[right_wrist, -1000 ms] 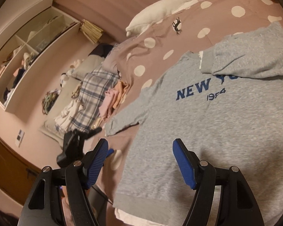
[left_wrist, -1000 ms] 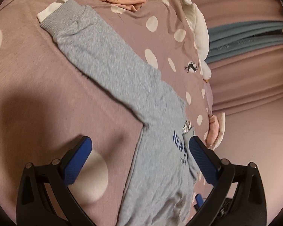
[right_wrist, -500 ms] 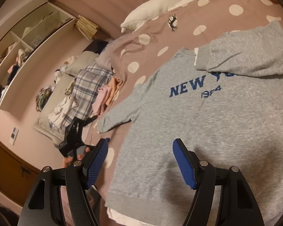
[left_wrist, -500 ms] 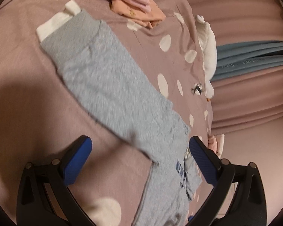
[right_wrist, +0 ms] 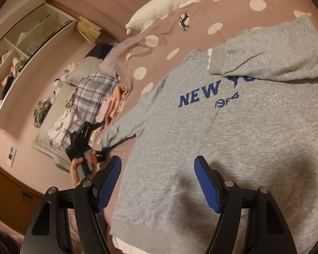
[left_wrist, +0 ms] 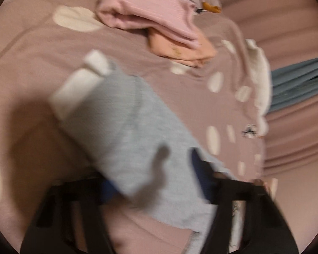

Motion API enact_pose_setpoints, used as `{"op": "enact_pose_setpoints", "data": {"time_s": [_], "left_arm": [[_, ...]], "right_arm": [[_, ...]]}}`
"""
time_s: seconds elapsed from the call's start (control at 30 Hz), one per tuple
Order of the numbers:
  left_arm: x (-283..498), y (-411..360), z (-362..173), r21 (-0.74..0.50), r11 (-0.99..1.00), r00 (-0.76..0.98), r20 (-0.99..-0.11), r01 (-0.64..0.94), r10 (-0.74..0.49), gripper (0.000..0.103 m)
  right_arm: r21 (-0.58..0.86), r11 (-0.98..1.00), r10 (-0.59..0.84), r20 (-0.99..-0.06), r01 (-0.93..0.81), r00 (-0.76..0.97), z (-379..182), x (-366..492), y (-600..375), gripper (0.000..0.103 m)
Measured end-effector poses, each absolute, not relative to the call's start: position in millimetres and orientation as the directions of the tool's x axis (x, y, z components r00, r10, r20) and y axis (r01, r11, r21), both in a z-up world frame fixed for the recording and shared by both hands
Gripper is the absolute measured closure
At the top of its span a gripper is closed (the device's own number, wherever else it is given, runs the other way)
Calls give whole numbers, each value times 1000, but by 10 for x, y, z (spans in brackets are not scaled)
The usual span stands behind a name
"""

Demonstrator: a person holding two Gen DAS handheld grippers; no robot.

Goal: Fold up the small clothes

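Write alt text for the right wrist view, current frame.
Open blue-padded right tongs hover over the lower front of a grey "NEW YORK 1984" sweatshirt spread on a polka-dot bedspread, one sleeve folded across its chest. At left, a hand holds the left tongs at the other sleeve.

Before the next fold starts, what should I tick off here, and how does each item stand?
1. Left tongs around the outstretched sleeve: ok; the jaws have just been closing with the sleeve between them.
2. Firm pinch on that sleeve: cannot tell, the left view is blurred.
3. Folded sleeve lying across the chest: ok.
4. Right tongs open and empty above the sweatshirt: ok.
5. Sweatshirt body flat on the bed: ok.
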State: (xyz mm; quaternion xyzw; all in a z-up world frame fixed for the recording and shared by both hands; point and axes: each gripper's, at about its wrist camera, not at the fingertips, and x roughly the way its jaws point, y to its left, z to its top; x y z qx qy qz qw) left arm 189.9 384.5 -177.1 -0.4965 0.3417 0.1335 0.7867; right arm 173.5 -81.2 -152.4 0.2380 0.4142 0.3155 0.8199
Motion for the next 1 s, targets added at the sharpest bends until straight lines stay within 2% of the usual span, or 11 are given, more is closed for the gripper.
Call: {"op": "enact_pose_setpoints", "data": {"time_s": [0.03,0.13,0.3,0.47,0.57,0.7,0.77,0.8,0.83,0.9,1.0], "left_arm": [[1888,3851,-1770,-656,474,707,-701,-587,-95,87],[1892,3788,-1665,-612,514,693,-720,-601,-47,94],[2070,3270,-1139,-542,700,739,-673,-465,-30,95],[2345,2419,-639,-479,838,788,-608,-261,-101,95],[2557,1782,-569,-411,899,770,-620,-151,-154,95],[2712,1091,-756,-364,931,700,-674,-37,-236,94],[2718,947,-880,-397,918,672,-680,-1,-293,86],[2715,924,-907,-421,907,663,-678,2,-316,73],[2685,974,-943,-449,893,661,-674,-13,-329,52],[2606,1125,-945,-487,872,680,-654,-44,-331,30],[2408,1491,-929,-537,837,716,-625,-107,-310,30]], "right_arm": [[650,689,714,-531,-320,457,-1534,1742,-816,31],[656,686,716,-533,-313,451,-1558,1770,-848,31],[667,676,721,-513,-312,466,-1553,1777,-982,31],[684,668,720,-492,-295,489,-1554,1775,-1165,31],[693,661,719,-476,-288,507,-1544,1743,-1288,31],[702,660,709,-464,-268,531,-1554,1693,-1436,31],[705,661,703,-461,-257,541,-1553,1671,-1508,31],[705,662,701,-461,-256,544,-1548,1663,-1528,31],[702,664,699,-462,-256,545,-1539,1657,-1543,31],[693,672,696,-467,-263,545,-1523,1655,-1547,31],[687,674,698,-474,-270,537,-1522,1695,-1497,31]]}}
